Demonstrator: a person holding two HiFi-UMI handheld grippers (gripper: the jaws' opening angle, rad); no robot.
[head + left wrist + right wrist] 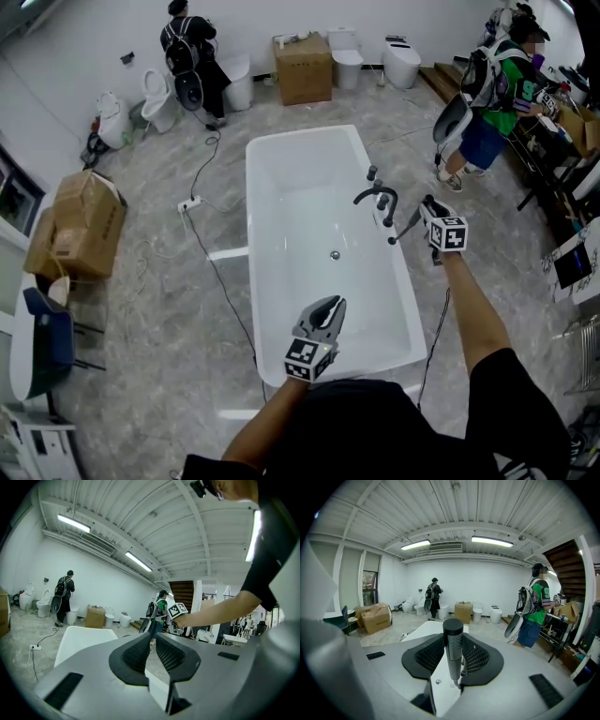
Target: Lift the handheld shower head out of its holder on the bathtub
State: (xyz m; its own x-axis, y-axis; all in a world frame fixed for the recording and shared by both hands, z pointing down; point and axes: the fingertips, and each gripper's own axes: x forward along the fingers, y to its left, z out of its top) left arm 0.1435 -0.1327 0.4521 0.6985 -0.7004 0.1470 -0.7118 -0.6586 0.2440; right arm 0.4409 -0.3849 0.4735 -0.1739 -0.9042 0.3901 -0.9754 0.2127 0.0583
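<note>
A white bathtub (267,197) lies ahead, with a dark faucet (377,196) on its right rim. The handheld shower head (404,228) is a slim dark wand just right of the faucet, and my right gripper (420,215) is shut on it. In the right gripper view the wand (453,637) stands upright between the pads of that gripper (453,654). Its lower end sits close to the rim, and whether it rests in its holder is unclear. My left gripper (328,307) hovers over the tub's near end, shut and empty (151,638).
Cardboard boxes (84,225) stand left of the tub, another box (303,66) and toilets (403,62) along the far wall. A cable with a power strip (189,203) runs over the floor on the left. One person (192,66) stands at the back, another (497,103) at the right.
</note>
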